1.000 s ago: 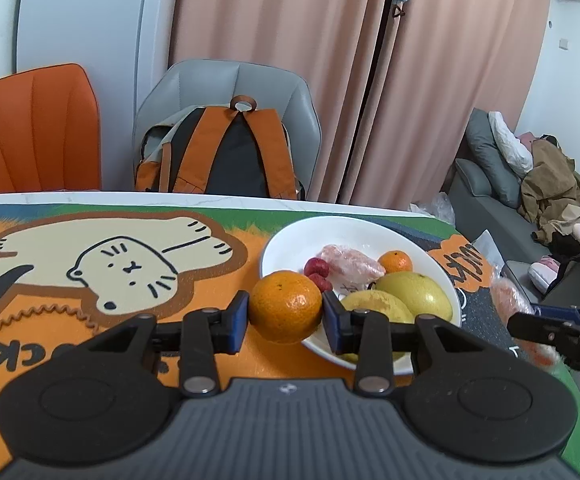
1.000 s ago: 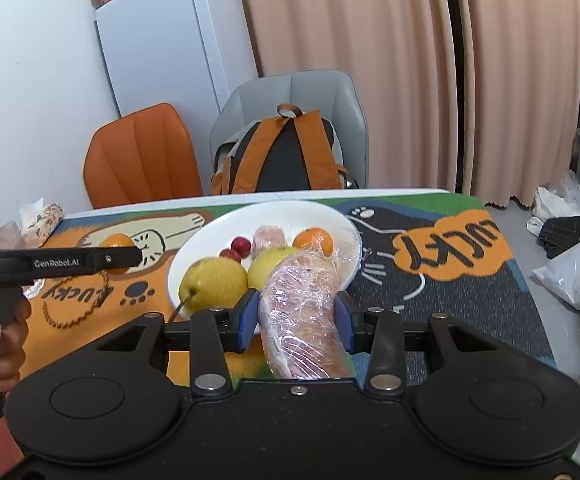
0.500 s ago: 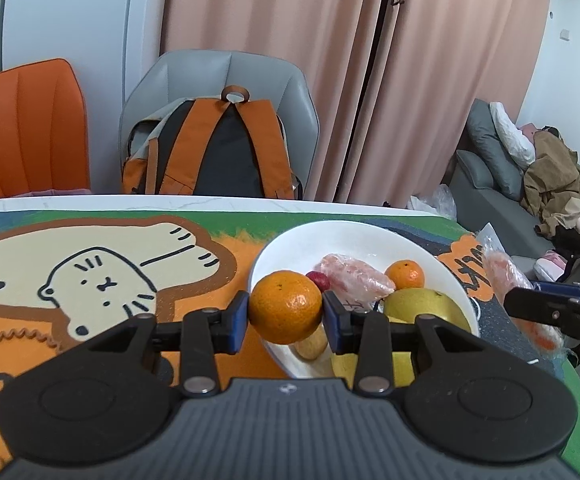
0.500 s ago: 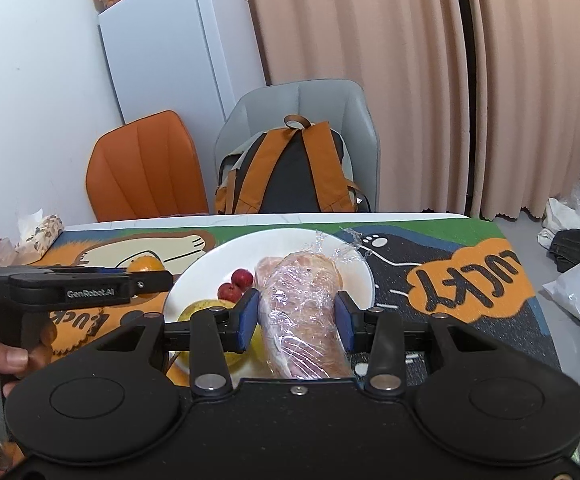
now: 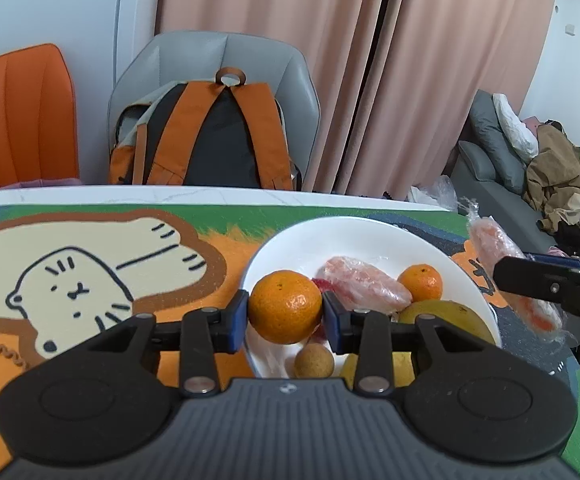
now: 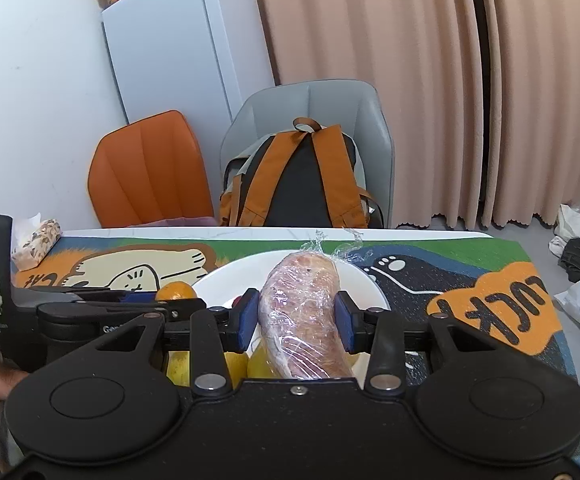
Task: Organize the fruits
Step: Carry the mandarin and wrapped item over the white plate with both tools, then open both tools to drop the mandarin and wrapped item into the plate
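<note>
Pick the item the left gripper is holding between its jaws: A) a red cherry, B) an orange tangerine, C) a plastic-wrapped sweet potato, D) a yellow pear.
B: in the left wrist view the left gripper has its blue pads pressed on either side of an orange tangerine, held over the near rim of the white plate.
</note>
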Demonstrator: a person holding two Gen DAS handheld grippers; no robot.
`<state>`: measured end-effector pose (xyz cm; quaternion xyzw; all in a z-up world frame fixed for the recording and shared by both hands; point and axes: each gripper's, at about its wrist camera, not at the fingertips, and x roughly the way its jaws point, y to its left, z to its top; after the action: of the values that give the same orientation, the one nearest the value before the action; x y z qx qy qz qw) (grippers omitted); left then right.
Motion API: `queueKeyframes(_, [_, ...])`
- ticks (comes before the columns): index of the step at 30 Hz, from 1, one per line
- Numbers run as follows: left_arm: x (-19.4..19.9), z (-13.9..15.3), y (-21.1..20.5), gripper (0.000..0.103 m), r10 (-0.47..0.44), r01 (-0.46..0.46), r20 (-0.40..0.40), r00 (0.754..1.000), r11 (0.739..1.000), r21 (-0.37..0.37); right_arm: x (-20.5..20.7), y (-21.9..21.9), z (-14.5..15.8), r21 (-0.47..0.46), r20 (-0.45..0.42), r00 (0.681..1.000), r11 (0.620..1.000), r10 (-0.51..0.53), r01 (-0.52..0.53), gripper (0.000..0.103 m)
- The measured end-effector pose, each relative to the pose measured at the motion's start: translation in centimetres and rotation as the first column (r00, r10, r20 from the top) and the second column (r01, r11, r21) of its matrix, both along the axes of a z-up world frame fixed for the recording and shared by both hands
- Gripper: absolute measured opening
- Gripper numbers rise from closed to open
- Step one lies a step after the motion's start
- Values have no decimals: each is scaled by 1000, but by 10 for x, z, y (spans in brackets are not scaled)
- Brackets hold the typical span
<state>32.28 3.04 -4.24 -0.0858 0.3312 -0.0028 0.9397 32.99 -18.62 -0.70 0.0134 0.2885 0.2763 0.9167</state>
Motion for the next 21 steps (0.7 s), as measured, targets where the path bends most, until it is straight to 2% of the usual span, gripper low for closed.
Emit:
queueKeyframes(1, [1, 0, 1, 41, 5, -5, -2, 1000, 1000, -3, 1, 2, 0, 1, -1, 1000, 1000, 3, -3, 39])
queueKeyframes(4, [1, 2, 6, 41, 9, -10, -4, 1000, 999, -35, 3, 7, 0, 1, 0, 1000, 1000, 12, -12, 39])
queueKeyframes(16, [-27, 21, 29, 41, 57, -56, 21, 998, 997, -49, 8, 36, 9, 5, 17, 998, 998, 57, -57, 39])
queueKeyframes(21, [-40, 24, 40, 46, 82, -81, 11, 997, 996, -48, 10, 49, 9, 13, 23, 997, 997, 74, -75, 39])
